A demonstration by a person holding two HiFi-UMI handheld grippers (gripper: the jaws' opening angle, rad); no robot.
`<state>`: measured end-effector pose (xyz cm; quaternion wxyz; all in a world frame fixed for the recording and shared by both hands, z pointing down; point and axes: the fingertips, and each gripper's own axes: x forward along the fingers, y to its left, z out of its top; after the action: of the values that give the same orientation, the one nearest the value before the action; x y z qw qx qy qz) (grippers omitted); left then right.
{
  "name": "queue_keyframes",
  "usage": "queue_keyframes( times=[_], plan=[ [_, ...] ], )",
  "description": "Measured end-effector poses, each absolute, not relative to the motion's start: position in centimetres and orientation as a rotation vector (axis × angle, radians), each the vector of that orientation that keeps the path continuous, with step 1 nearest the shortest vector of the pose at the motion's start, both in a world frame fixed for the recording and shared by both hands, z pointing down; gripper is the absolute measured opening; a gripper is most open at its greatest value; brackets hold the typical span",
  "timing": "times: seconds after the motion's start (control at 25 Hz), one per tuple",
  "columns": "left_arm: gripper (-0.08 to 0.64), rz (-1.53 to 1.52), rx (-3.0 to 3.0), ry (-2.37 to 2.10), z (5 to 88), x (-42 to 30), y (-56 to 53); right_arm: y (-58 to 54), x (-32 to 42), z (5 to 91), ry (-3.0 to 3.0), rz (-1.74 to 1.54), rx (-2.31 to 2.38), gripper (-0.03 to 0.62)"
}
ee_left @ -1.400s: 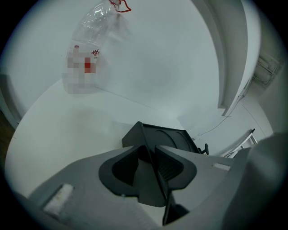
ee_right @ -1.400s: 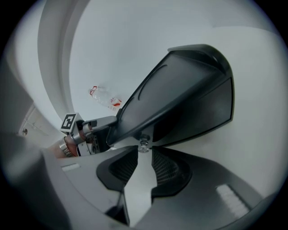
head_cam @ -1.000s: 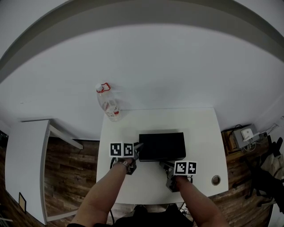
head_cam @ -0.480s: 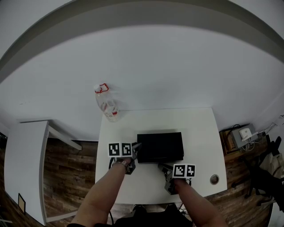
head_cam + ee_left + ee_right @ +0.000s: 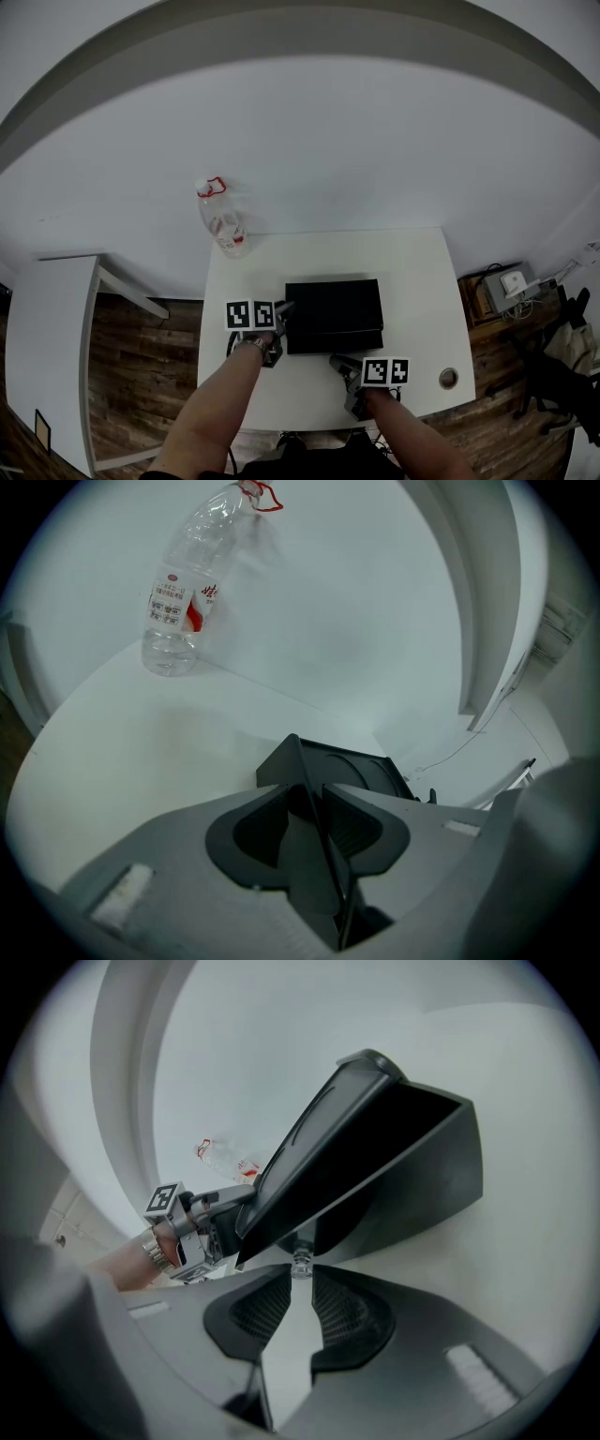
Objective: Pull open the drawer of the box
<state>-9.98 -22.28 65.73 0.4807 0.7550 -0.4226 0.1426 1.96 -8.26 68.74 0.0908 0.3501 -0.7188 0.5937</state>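
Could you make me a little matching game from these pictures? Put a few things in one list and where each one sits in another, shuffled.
Things:
1. plastic bottle
2. black box
3. clear knob
4. round hole

Places:
A. pinched by the right gripper
B. standing at the far left corner of the table
C. in the tabletop, near its right front corner
D. mid-table, with the left gripper clamped on its left side

Pairs: 1-B, 2-D, 3-A, 4-C
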Motion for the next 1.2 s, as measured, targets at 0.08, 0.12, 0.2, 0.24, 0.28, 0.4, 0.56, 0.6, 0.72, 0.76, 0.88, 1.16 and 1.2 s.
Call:
queue_keyframes(
  times=[0.08, 0.12, 0.2, 0.24, 0.28, 0.4, 0.56, 0.6, 0.72, 0.76, 0.88, 1.16, 1.2],
  plan=[
    [0.124, 0.346, 1.842, -1.031, 65.7, -10.0, -22.4, -7.8, 2.0, 68.7, -2.136, 1.766, 1.036, 0.072],
    [0.124, 0.346, 1.843, -1.032, 65.7, -9.9, -22.4, -7.5, 2.0, 68.7, -2.138, 1.767, 1.035, 0.072],
    [0.124, 0.345, 1.843, -1.035, 65.7, -9.9, -22.4, -7.0, 2.1, 68.7, -2.144, 1.765, 1.033, 0.072],
    [0.124, 0.344, 1.843, -1.037, 65.7, -10.0, -22.3, -6.8, 2.1, 68.7, -2.146, 1.764, 1.032, 0.072],
    [0.124, 0.344, 1.843, -1.038, 65.7, -10.0, -22.3, -6.6, 2.2, 68.7, -2.146, 1.764, 1.031, 0.072],
    [0.123, 0.344, 1.840, -1.040, 65.7, -10.0, -22.3, -6.3, 2.2, 68.6, -2.146, 1.766, 1.028, 0.072],
    [0.123, 0.345, 1.838, -1.046, 65.7, -9.9, -22.3, -5.6, 2.1, 68.6, -2.144, 1.768, 1.017, 0.072],
    [0.123, 0.345, 1.839, -1.047, 65.7, -9.9, -22.3, -5.3, 2.1, 68.6, -2.144, 1.770, 1.015, 0.072],
    [0.124, 0.344, 1.841, -1.050, 65.7, -10.0, -22.4, -4.8, 2.0, 68.5, -2.146, 1.772, 1.010, 0.072],
    [0.123, 0.344, 1.842, -1.051, 65.7, -10.0, -22.4, -4.6, 2.0, 68.5, -2.146, 1.771, 1.008, 0.072],
    [0.124, 0.343, 1.843, -1.054, 65.7, -9.9, -22.4, -4.1, 2.2, 68.5, -2.147, 1.768, 1.002, 0.072],
    [0.124, 0.340, 1.844, -1.058, 65.7, -10.0, -22.4, -3.2, 2.1, 68.5, -2.144, 1.769, 0.991, 0.072],
    [0.124, 0.340, 1.844, -1.058, 65.7, -10.0, -22.4, -3.1, 2.1, 68.6, -2.143, 1.772, 0.989, 0.072]
  ],
)
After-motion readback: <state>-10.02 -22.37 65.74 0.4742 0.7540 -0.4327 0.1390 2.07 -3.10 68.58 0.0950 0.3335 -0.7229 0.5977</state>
